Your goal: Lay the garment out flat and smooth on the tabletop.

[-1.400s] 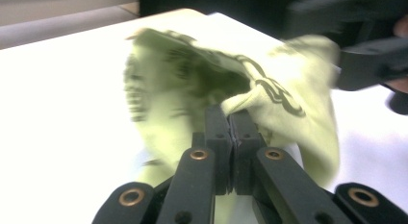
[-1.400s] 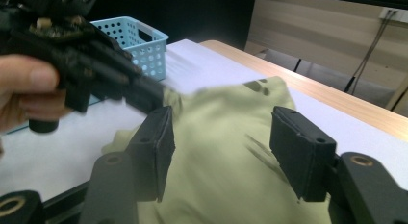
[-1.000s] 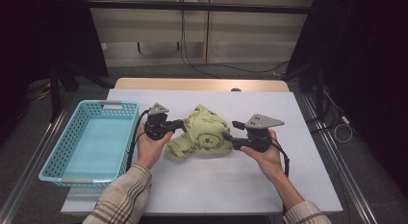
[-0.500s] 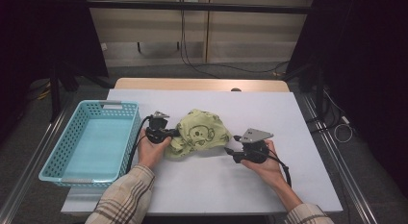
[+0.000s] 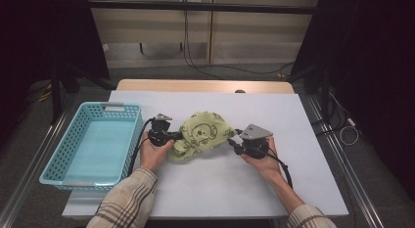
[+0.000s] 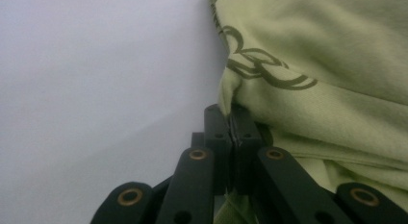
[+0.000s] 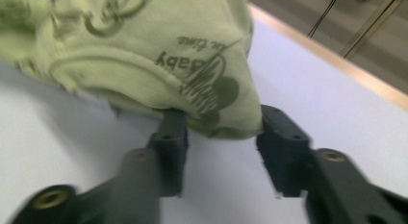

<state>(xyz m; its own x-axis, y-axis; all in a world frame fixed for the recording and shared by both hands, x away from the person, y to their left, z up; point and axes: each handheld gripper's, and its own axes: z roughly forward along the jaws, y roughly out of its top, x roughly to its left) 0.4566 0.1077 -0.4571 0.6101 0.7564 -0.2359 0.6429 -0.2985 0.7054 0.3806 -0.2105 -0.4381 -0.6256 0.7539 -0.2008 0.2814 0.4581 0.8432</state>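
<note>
White tabletop (image 5: 293, 120): garment (image 5: 198, 135) bunched lengthwise between claws; left claw (image 6: 232, 119) pinches it, right claw (image 7: 219, 132) closing, spread.

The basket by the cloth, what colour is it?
The basket is light turquoise blue, clearest in the high view.

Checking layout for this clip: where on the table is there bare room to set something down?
Free: the table behind and right of the garment, the front strip near the sleeves, and inside the basket. Crowded: the middle, where both grippers meet the garment.
</note>
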